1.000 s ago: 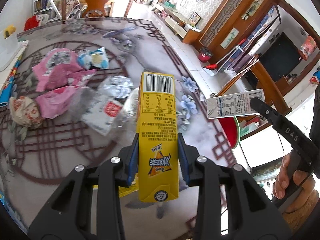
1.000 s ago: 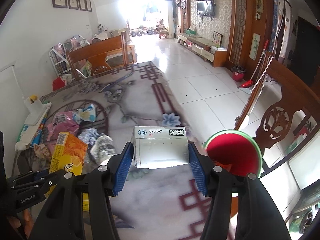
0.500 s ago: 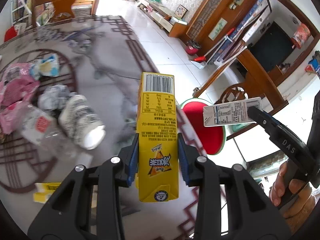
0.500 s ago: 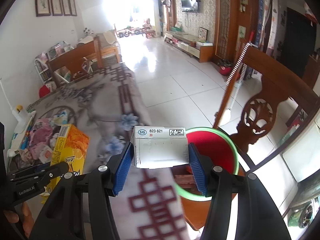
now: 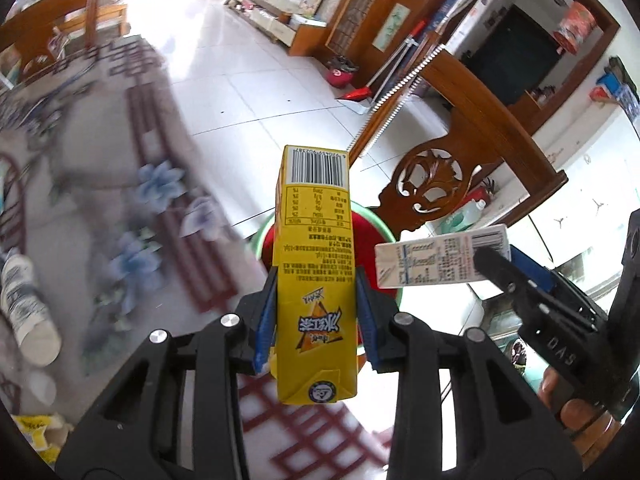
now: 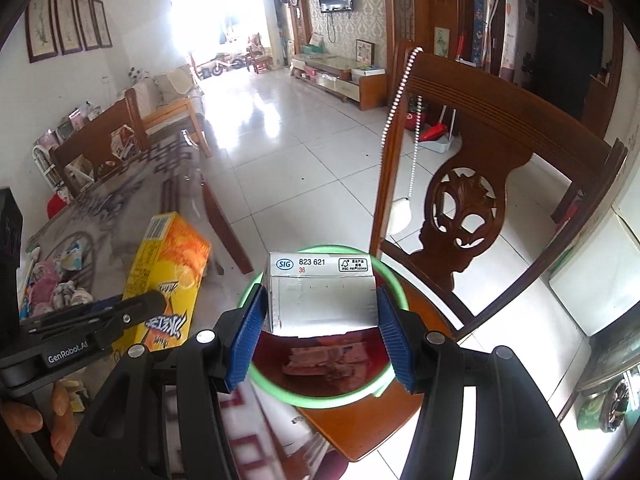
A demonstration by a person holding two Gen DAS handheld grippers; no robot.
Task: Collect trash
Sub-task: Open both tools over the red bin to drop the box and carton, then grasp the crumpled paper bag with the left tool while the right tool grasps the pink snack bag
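My left gripper (image 5: 316, 312) is shut on a yellow drink carton (image 5: 314, 264), held at the table's right edge with its far end over the bin. My right gripper (image 6: 322, 328) is shut on a white-and-silver carton (image 6: 320, 294), held right above a red bin with a green rim (image 6: 390, 280) that stands on a chair seat. The bin (image 5: 372, 236) shows behind the yellow carton in the left wrist view, with trash inside. The white carton (image 5: 436, 260) and the yellow carton (image 6: 168, 272) each show in the other view.
A carved wooden chair back (image 6: 472, 184) rises just behind the bin. The patterned table (image 5: 100, 200) lies to the left with a white cup (image 5: 24, 304), yellow scraps (image 5: 36, 428) and pink wrappers (image 6: 44, 292). A bead string (image 6: 400, 92) hangs on the chair.
Both grippers have swung right from over the table to the bin, each keeping its carton. The right carton is now directly above the bin opening.
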